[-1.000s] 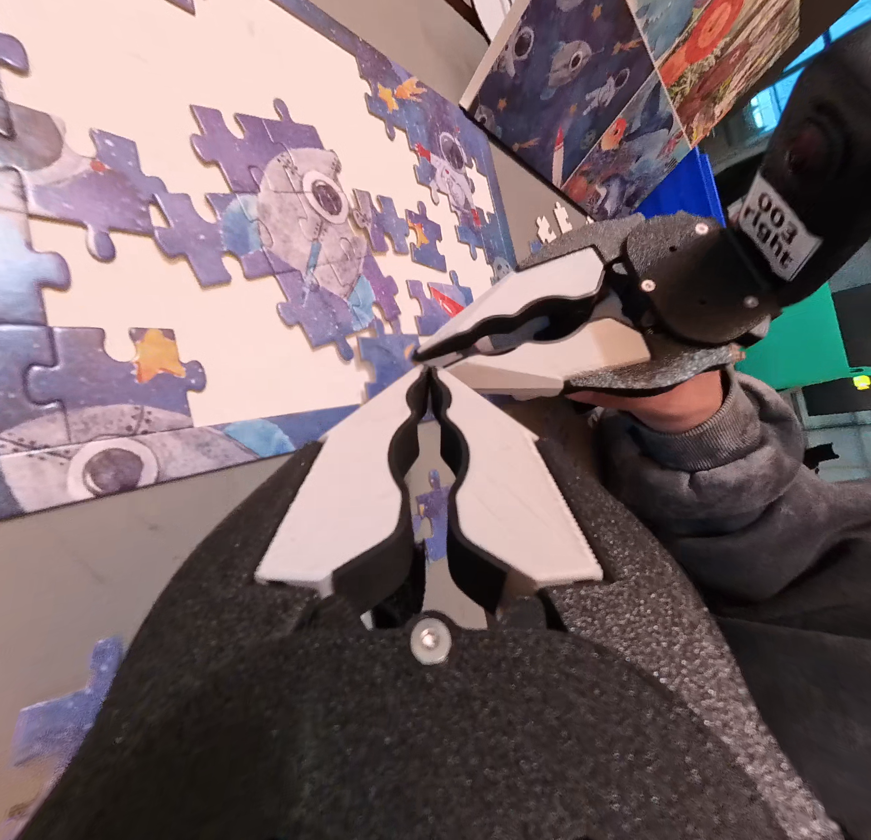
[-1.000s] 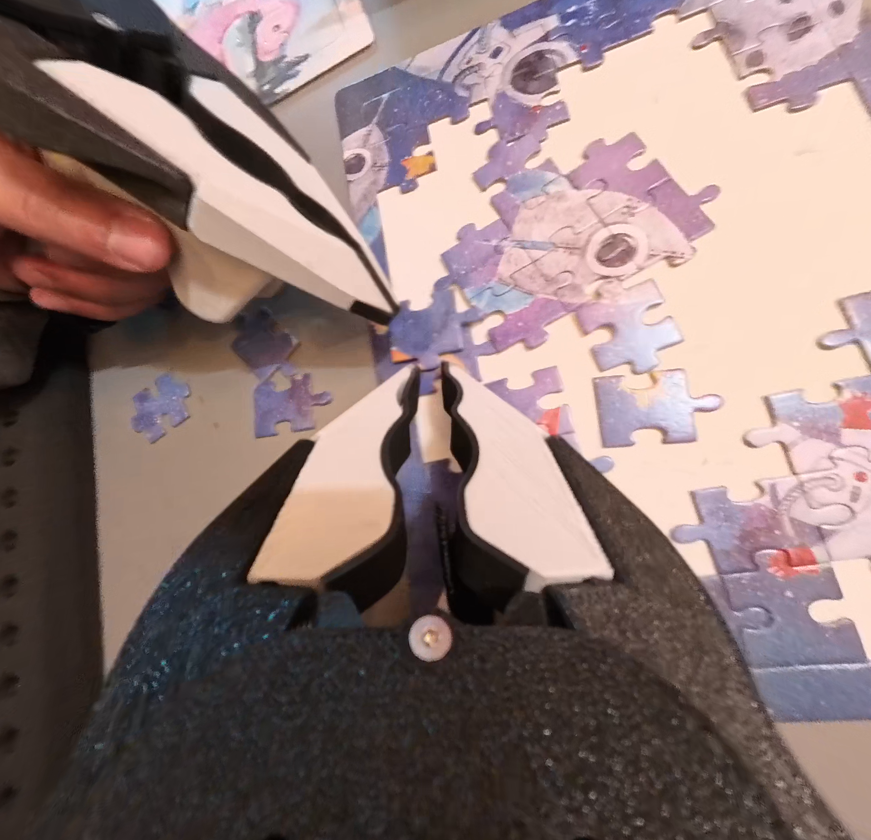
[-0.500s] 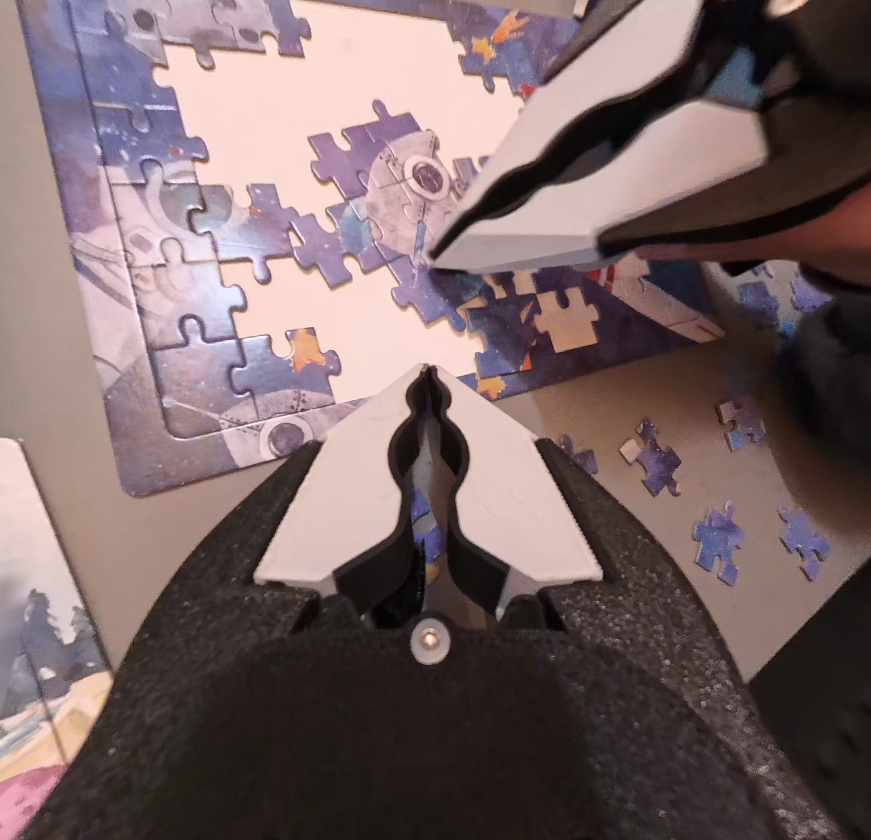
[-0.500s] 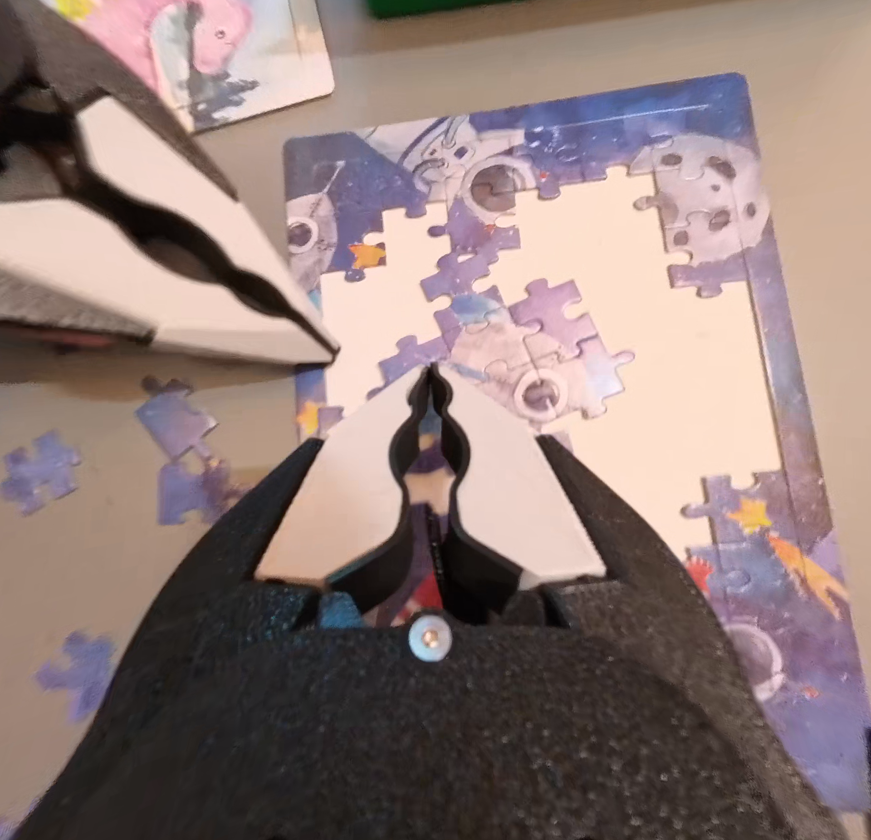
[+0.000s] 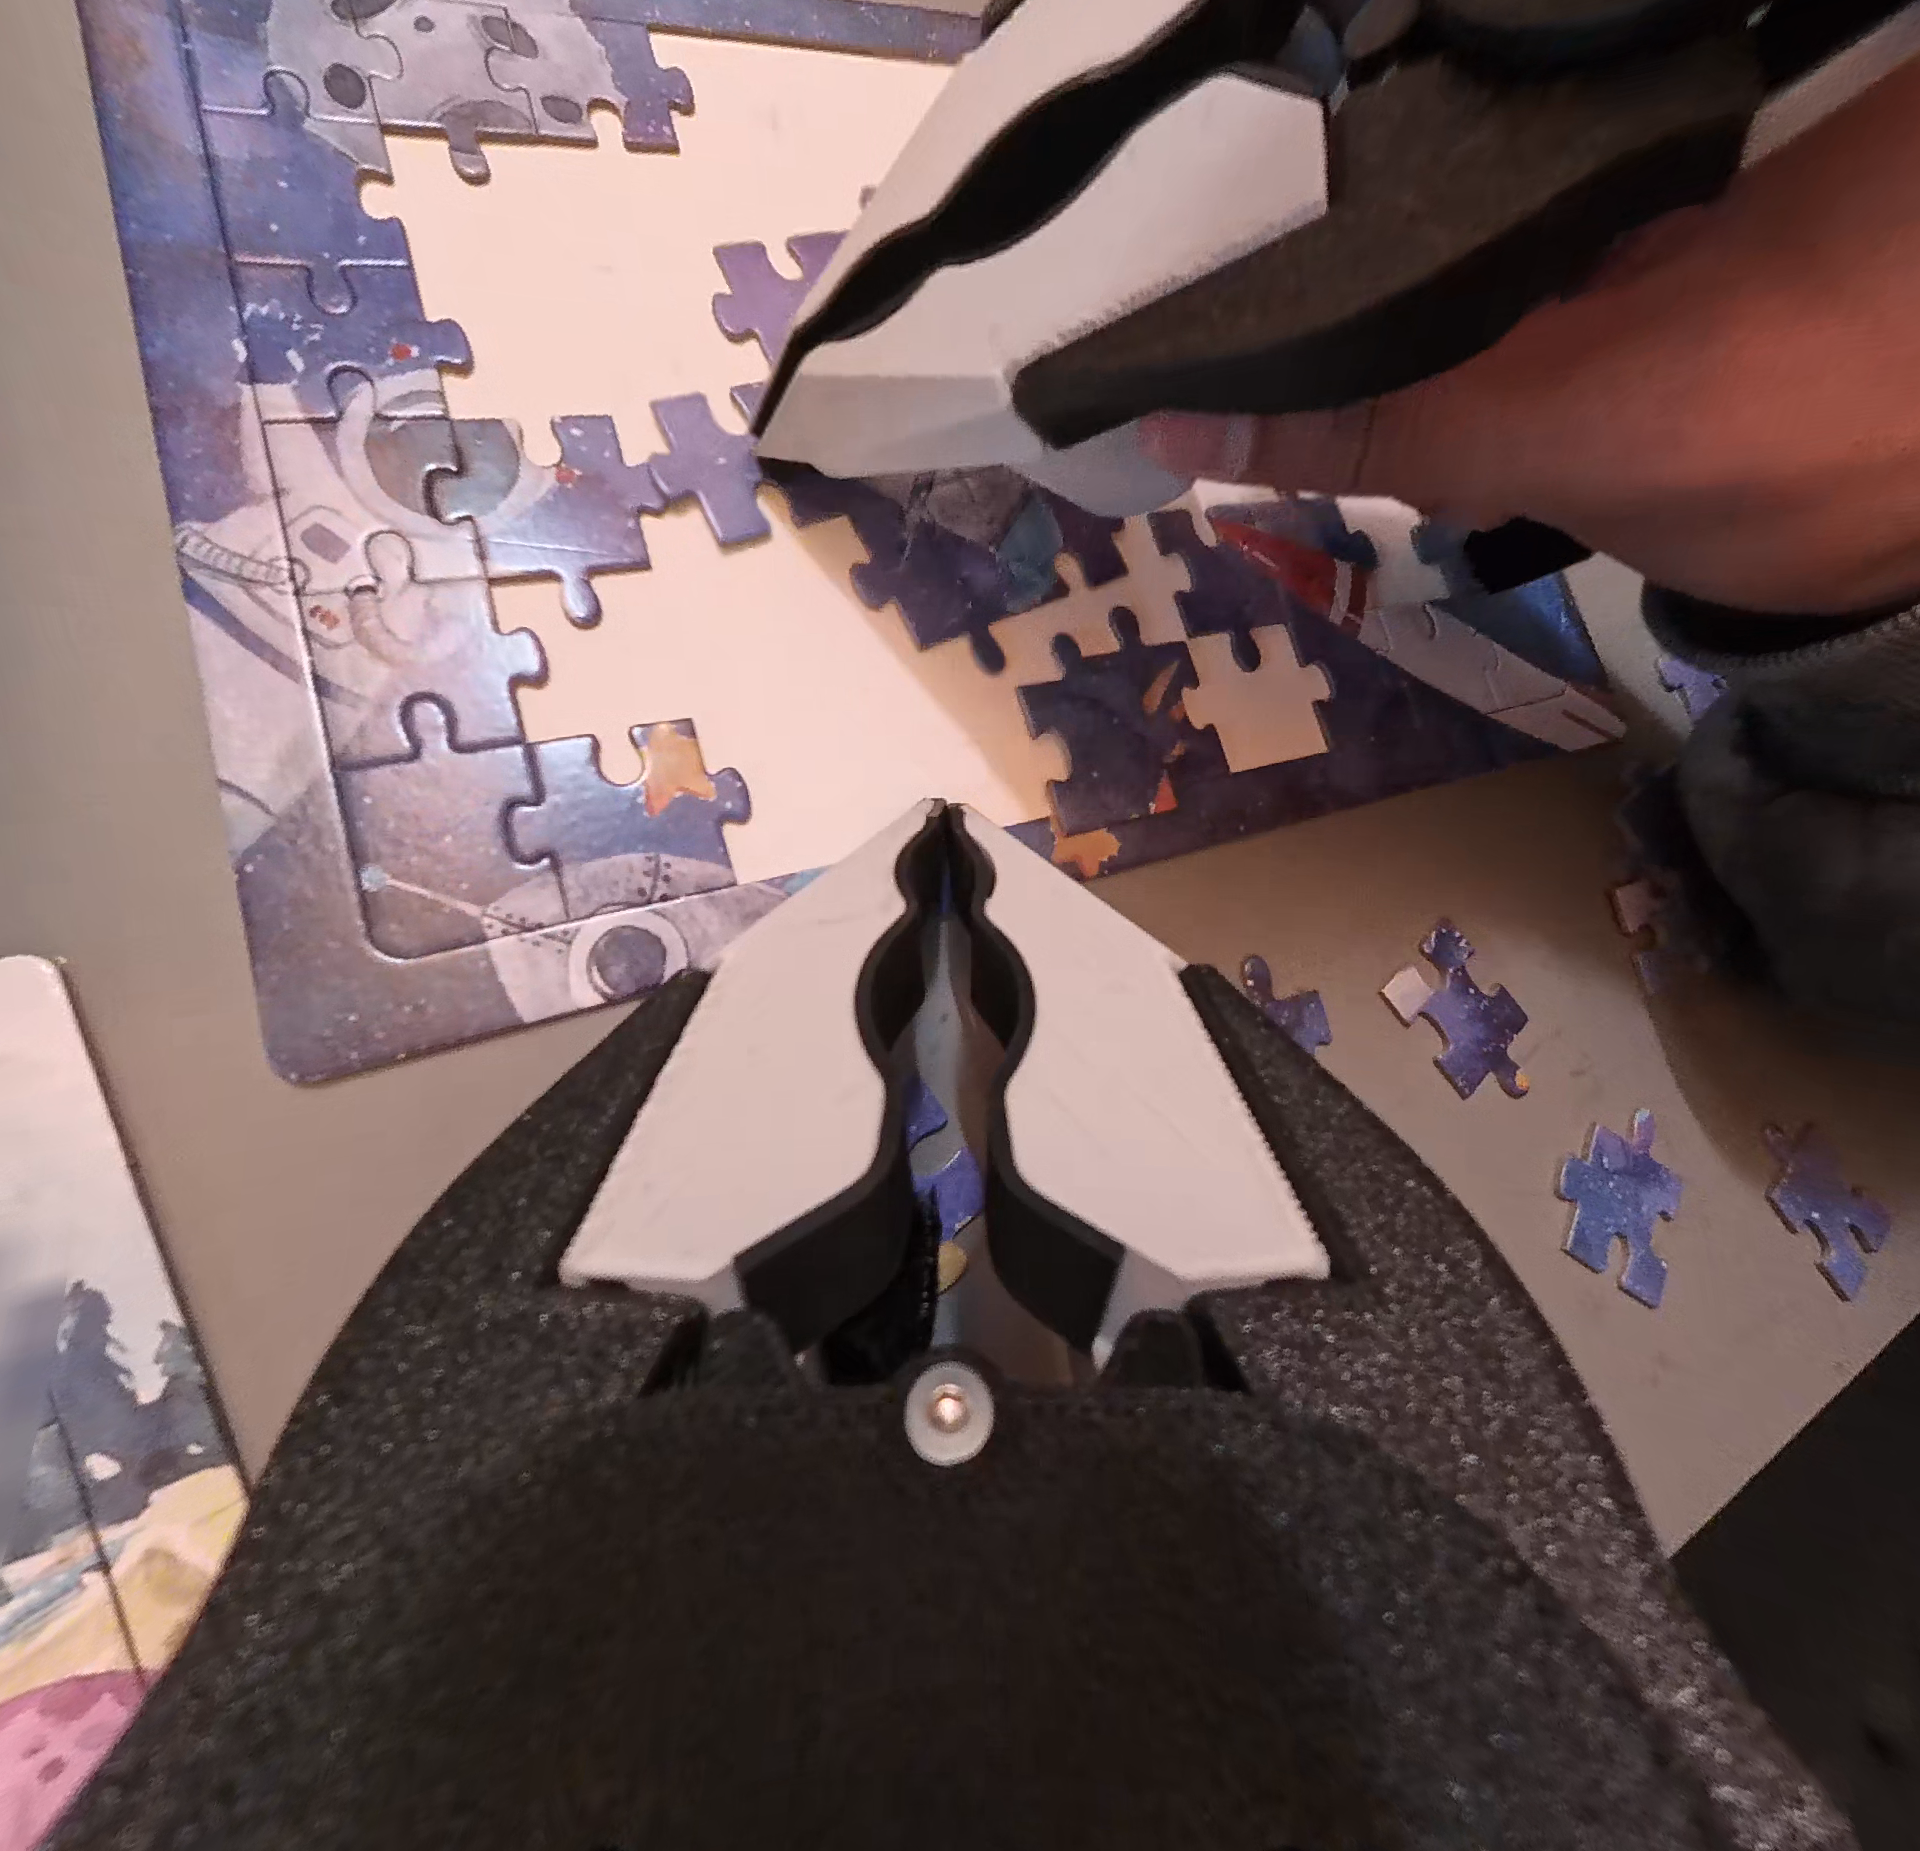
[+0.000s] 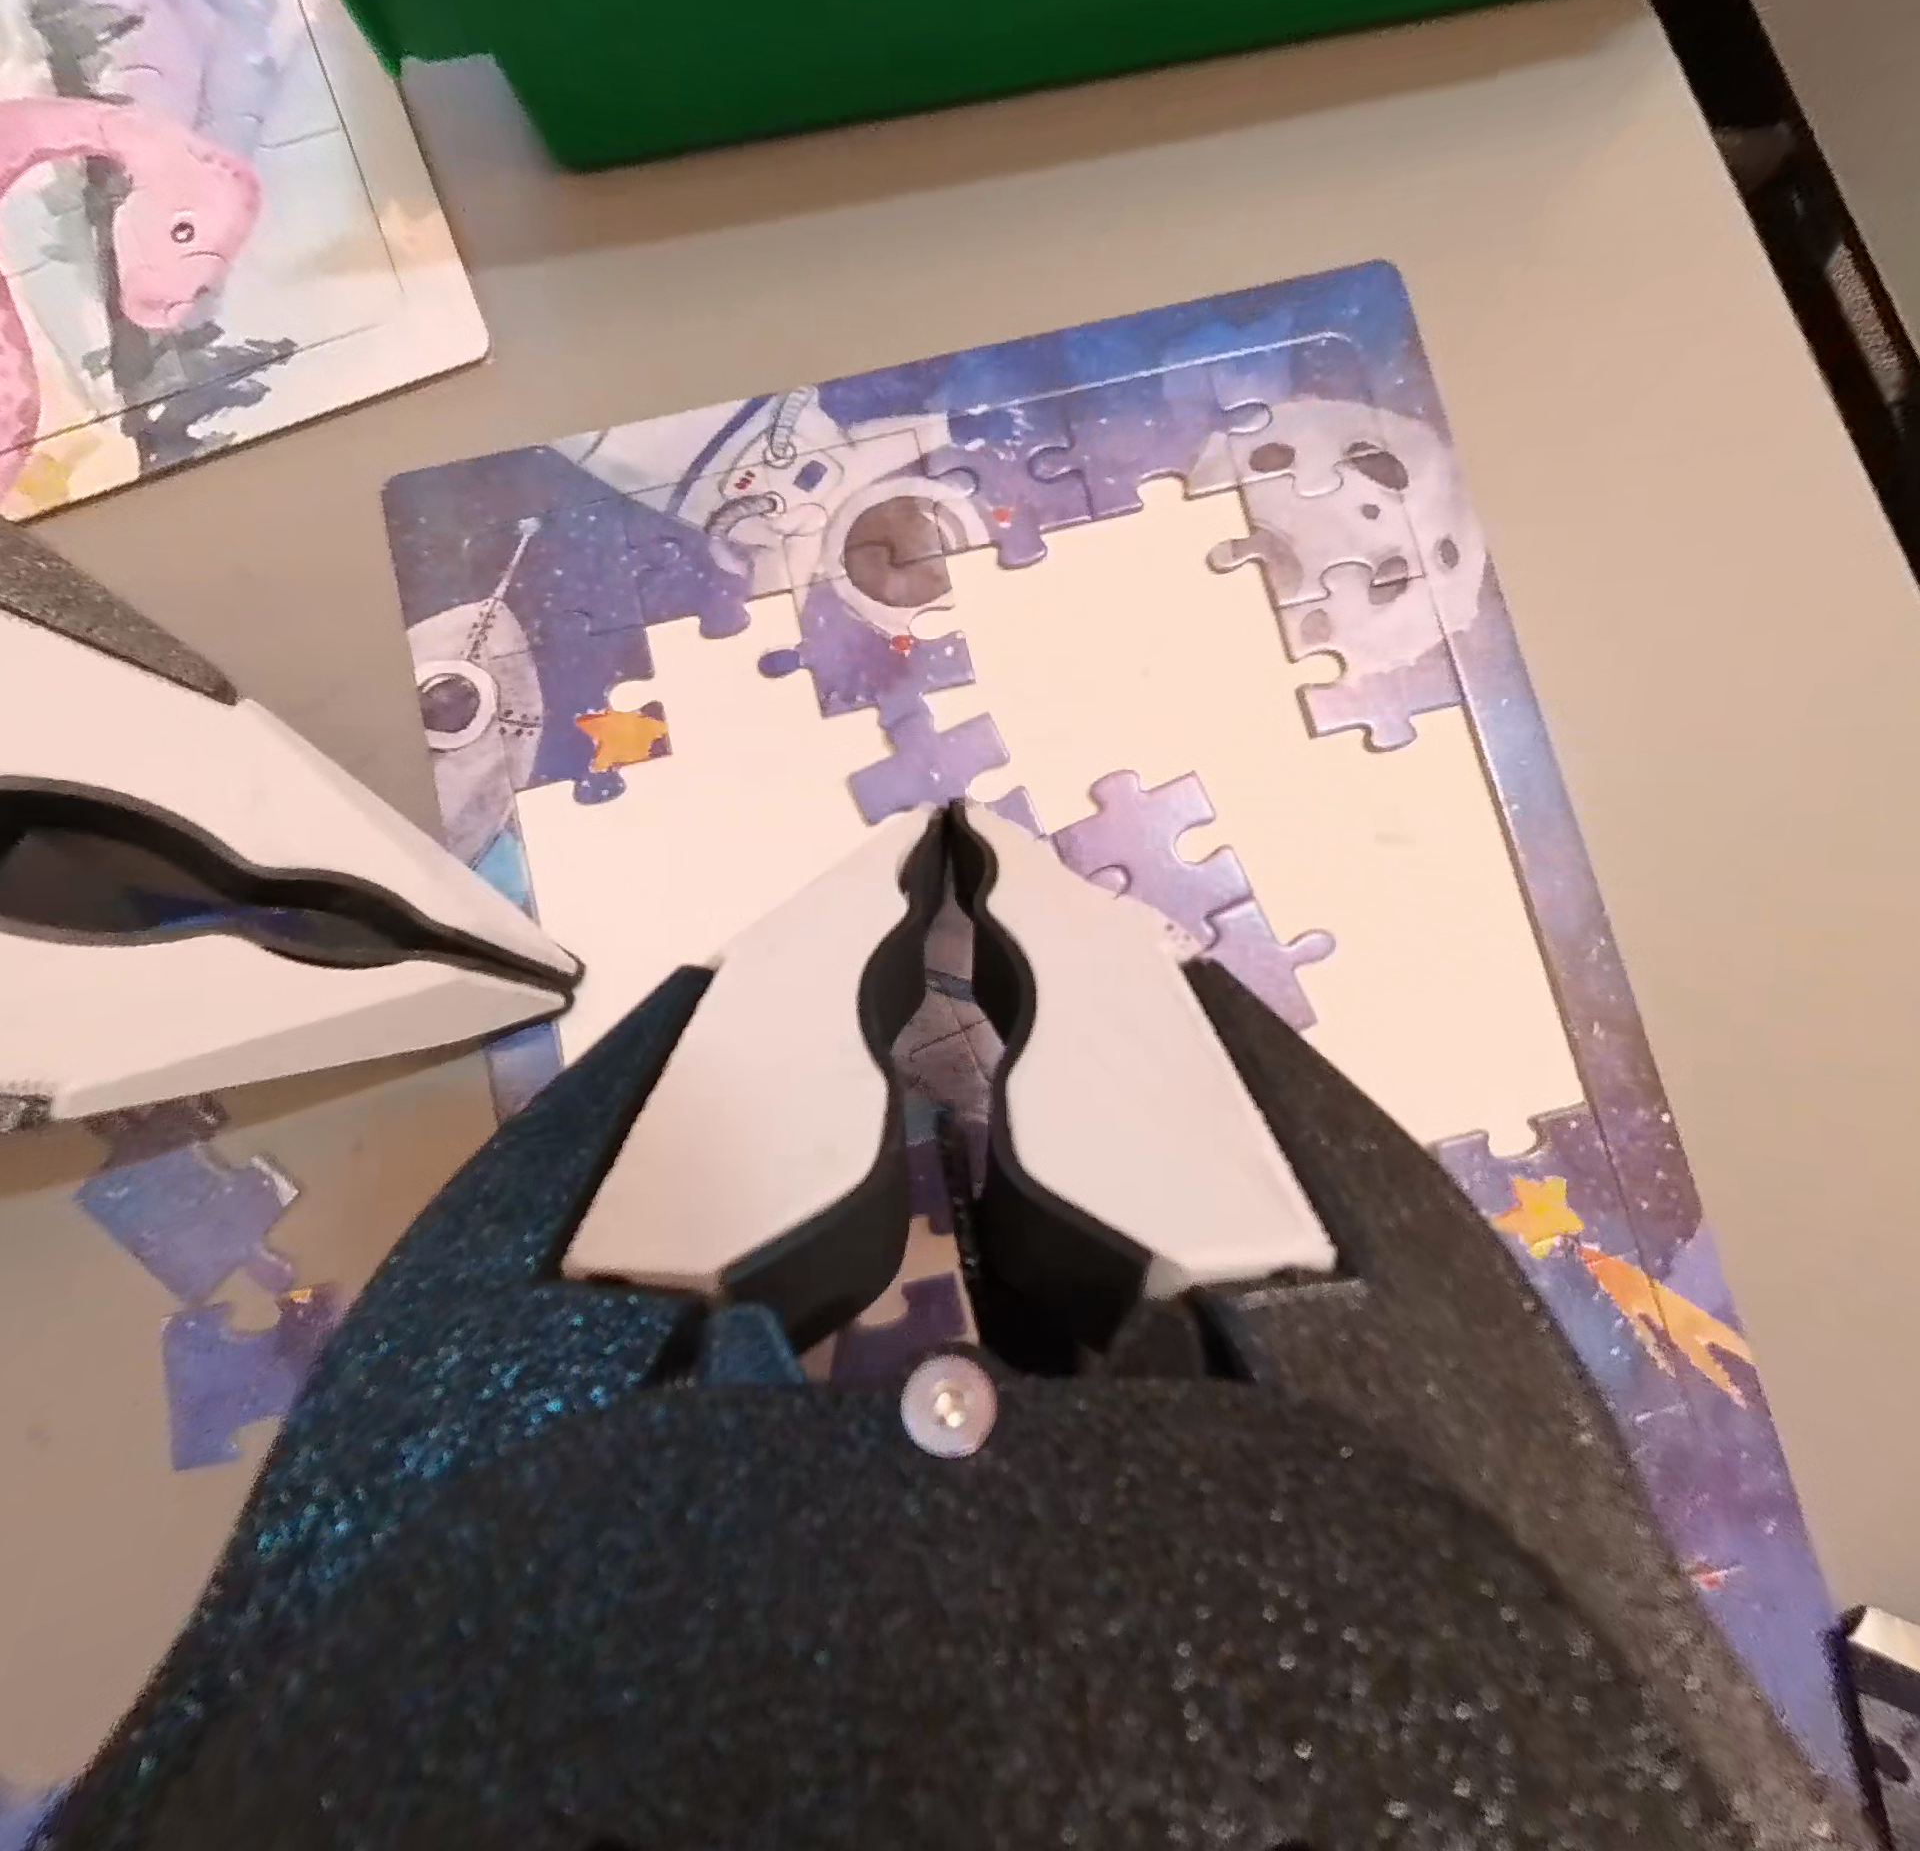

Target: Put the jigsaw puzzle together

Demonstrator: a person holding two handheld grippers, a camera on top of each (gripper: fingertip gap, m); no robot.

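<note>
The space jigsaw lies in a blue-bordered tray [image 5: 312, 970] with much bare cream base. A joined cluster of purple pieces [image 5: 707, 471] sits in its middle. My left gripper [image 5: 940, 809] is shut and empty, held above the tray's near edge. My right gripper [image 5: 769, 440] is shut, its tips at the cluster. In the right wrist view the right gripper [image 6: 954, 809] points at the same cluster [image 6: 1143, 835] in the tray [image 6: 1475, 762], and the left gripper [image 6: 566, 980] hovers at the tray's left side. Loose purple pieces [image 5: 1475, 1022] lie on the table beside the tray.
More loose pieces [image 6: 197, 1209] lie by the tray's near-left corner. A finished pink-creature puzzle [image 6: 208, 191] lies at the far left, with a green box [image 6: 935, 35] behind the tray. The table's dark edge [image 6: 1766, 139] runs along the right. A sleeved hand [image 5: 1662, 430] holds the right gripper.
Both grippers have lifted away from the low spot where their tips met at the tray's edge. The right gripper's tips have moved over the middle cluster. Both stay shut.
</note>
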